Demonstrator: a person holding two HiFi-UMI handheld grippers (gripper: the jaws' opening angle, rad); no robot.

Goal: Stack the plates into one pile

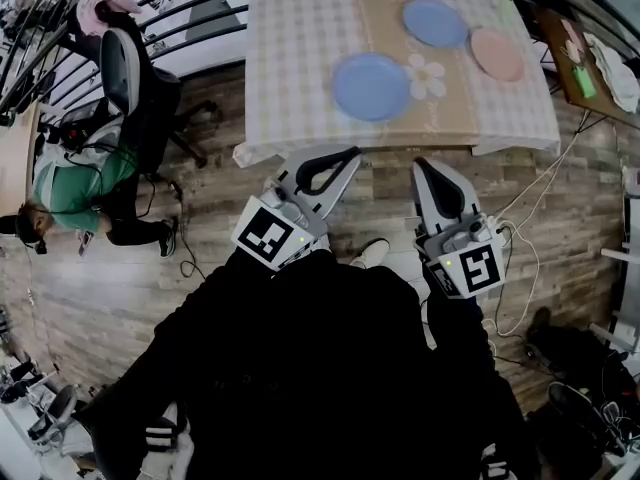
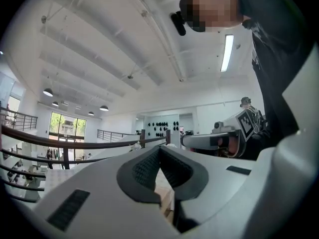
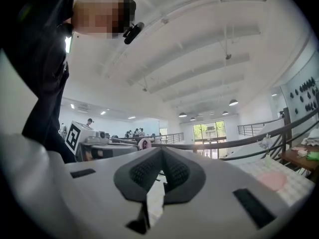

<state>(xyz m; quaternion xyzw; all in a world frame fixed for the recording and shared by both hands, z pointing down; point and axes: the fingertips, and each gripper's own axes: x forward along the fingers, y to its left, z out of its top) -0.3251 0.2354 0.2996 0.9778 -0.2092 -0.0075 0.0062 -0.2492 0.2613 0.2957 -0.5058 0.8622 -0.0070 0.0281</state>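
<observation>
Three plates lie apart on the checked tablecloth (image 1: 300, 48): a large blue plate (image 1: 371, 86) near the front edge, a smaller blue plate (image 1: 435, 22) farther back, and a pink plate (image 1: 497, 53) to the right. The pink plate (image 3: 271, 180) also shows low at the right of the right gripper view. My left gripper (image 1: 345, 156) and right gripper (image 1: 424, 166) hover over the wooden floor just short of the table's front edge. Both are shut with nothing between their tips. Each gripper view looks up at the ceiling, with the left gripper (image 2: 159, 149) and right gripper (image 3: 162, 151) tips touching.
An office chair (image 1: 128, 73) stands left of the table, and a person in green (image 1: 70, 190) is low beside it. White cables (image 1: 535, 218) trail over the floor at the right. A dark side table (image 1: 585, 63) with a green item stands at the far right.
</observation>
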